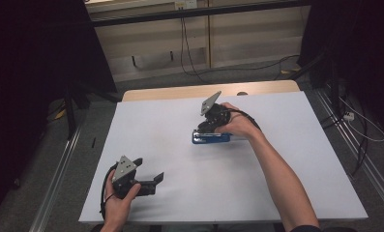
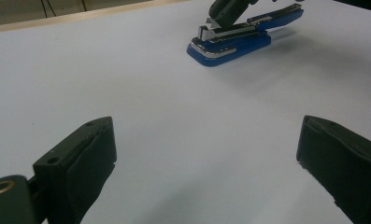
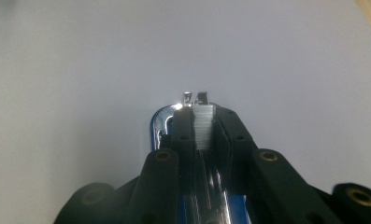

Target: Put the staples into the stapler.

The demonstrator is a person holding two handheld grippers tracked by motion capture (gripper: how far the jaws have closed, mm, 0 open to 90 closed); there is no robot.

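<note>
Gripping the staple strip (image 3: 203, 133) inside the opened blue stapler (image 1: 211, 138), my right tool (image 1: 206, 126) seats it; left tool (image 1: 148, 181), released, idles well short of the stapler on the bench (image 1: 276, 183).

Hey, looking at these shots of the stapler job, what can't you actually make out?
- Stapler, high view: its top is hidden under the right gripper and hand.
- Stapler's rear end, left gripper view: cut off by the top edge.
- Staple strip, right gripper view: lower part hidden between the jaws, glare blurs the tip.
- Left gripper: open, away from the stapler.
</note>
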